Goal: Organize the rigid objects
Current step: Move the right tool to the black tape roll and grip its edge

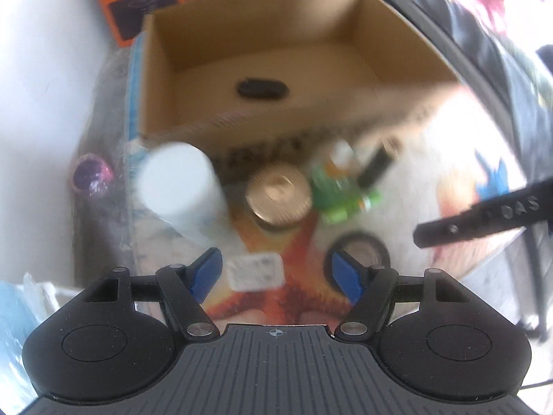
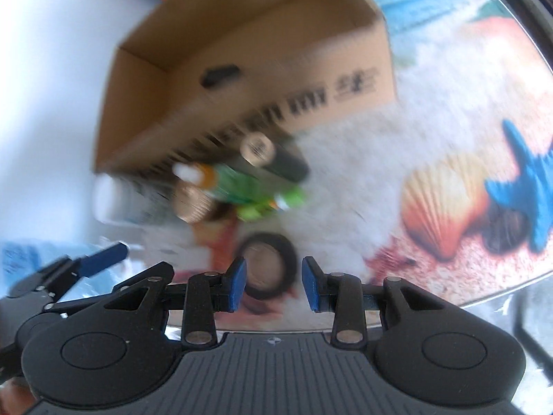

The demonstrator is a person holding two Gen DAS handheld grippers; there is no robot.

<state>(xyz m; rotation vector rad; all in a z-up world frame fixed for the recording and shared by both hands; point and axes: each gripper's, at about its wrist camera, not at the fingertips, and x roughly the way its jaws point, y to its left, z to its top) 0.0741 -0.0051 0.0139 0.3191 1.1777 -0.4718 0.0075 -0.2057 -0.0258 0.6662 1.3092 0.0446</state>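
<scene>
Fig.: two hand-held grippers over a beach-print table w/ loose rigid items and a cardboard box (image 1: 179,79). L→R, left wrist view: white cylinder (image 1: 178,181) at 10 o'clock of centre; gold-lidded jar (image 1: 278,193) at centre; green bottle (image 1: 340,190) just R of it, lying w/ white cap toward box; dark tube (image 1: 375,167) at 1 o'clock, near box front wall; small white packet (image 1: 255,271) at 6 o'clock; black tape ring (image 1: 363,247) at 4 o'clock. Left gripper (image 1: 273,275): jaws spread wide, nothing pinched; packet seen between the blue pads but below them, contact not discernible. Right gripper (image 2: 273,285): jaws parted moderately, empty; tape ring directly ahead at 12 o'clock of the tips, not gripped. Inside box: one dark oblong item (image 1: 262,89) on the floor, otherwise room to spare. Step judged in hand: reach for next item, prob. tape ring (right) or packet (left). To do well: drop tips straight down, straddle ring wall or packet's short sides, close only once pads level w/ item, then lift clear above box rim before swinging over. Surroundings: orange carton (image 1: 138,3) at 11 o'clock beyond box; purple object (image 1: 91,178) at 9 o'clock off the table edge. In the way: jar, bottle and tube crowd the box front wall, so low carry path risks knocking them; other gripper's finger intrudes at 3 o'clock. Heavy motion blur; fine detail uncertain.
</scene>
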